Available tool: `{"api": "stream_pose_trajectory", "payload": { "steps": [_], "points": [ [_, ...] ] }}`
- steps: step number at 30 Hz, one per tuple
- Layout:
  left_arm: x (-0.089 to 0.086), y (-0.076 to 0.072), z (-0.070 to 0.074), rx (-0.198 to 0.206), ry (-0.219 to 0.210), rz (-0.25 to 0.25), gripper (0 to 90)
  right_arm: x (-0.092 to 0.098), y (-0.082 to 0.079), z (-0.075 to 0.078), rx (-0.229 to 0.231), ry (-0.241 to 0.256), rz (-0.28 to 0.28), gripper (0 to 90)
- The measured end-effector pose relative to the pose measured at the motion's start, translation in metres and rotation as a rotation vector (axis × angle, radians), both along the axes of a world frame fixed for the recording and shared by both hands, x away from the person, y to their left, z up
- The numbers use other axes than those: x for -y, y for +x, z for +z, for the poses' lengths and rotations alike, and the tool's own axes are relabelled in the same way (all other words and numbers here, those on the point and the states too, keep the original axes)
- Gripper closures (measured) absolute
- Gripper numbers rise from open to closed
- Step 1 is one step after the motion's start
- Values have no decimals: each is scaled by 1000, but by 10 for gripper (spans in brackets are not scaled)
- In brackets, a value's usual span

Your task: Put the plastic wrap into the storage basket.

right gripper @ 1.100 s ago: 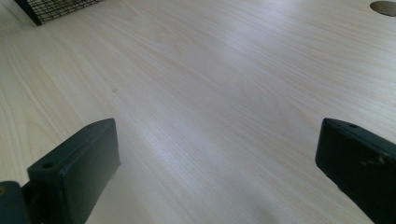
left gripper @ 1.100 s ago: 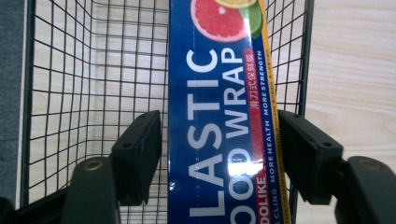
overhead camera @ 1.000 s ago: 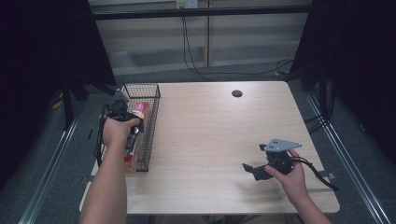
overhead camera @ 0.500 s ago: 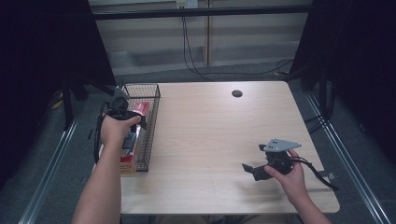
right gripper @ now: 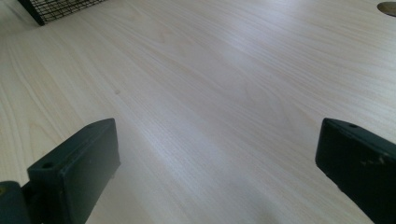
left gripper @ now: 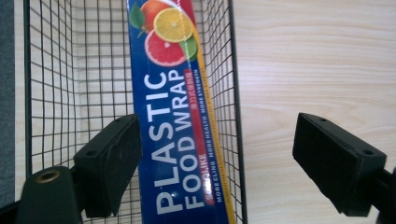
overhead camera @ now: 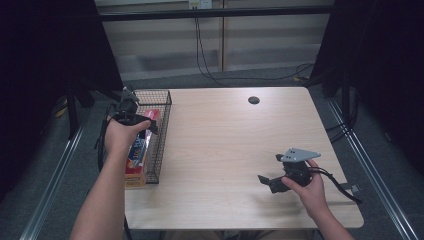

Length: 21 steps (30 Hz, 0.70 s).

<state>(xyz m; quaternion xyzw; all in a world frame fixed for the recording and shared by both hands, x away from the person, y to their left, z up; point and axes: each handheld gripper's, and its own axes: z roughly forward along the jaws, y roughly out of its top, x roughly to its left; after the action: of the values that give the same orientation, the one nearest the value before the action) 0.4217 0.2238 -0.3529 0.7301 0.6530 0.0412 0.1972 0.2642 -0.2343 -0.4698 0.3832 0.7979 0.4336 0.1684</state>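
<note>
A blue box of plastic food wrap (overhead camera: 136, 159) lies lengthwise in a black wire basket (overhead camera: 163, 131) at the table's left edge. Its near end sticks out past the basket. My left gripper (overhead camera: 140, 125) hovers over the basket, pointing down. In the left gripper view it (left gripper: 222, 170) stands open: one jaw is over the box (left gripper: 173, 116), the other beyond the basket's wall (left gripper: 236, 93) over bare table. My right gripper (overhead camera: 270, 168) rests low at the table's near right, open, with nothing but wood between its jaws (right gripper: 215, 172).
The light wooden table (overhead camera: 225, 135) has a dark cable hole (overhead camera: 253, 100) near its far edge, also seen in the right gripper view (right gripper: 387, 6). A corner of the basket (right gripper: 60, 7) shows far off. Cables hang behind the table.
My left hand and gripper have shifted slightly to the left over the basket. The right gripper has not moved.
</note>
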Motion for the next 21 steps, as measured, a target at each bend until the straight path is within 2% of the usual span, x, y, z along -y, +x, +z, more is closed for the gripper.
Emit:
{"api": "stream_pose_trajectory", "payload": {
  "steps": [21],
  "points": [
    [37,-15,12,71,-73,-169,158,-1,-1,0,-4,-2,7,0]
  ]
}}
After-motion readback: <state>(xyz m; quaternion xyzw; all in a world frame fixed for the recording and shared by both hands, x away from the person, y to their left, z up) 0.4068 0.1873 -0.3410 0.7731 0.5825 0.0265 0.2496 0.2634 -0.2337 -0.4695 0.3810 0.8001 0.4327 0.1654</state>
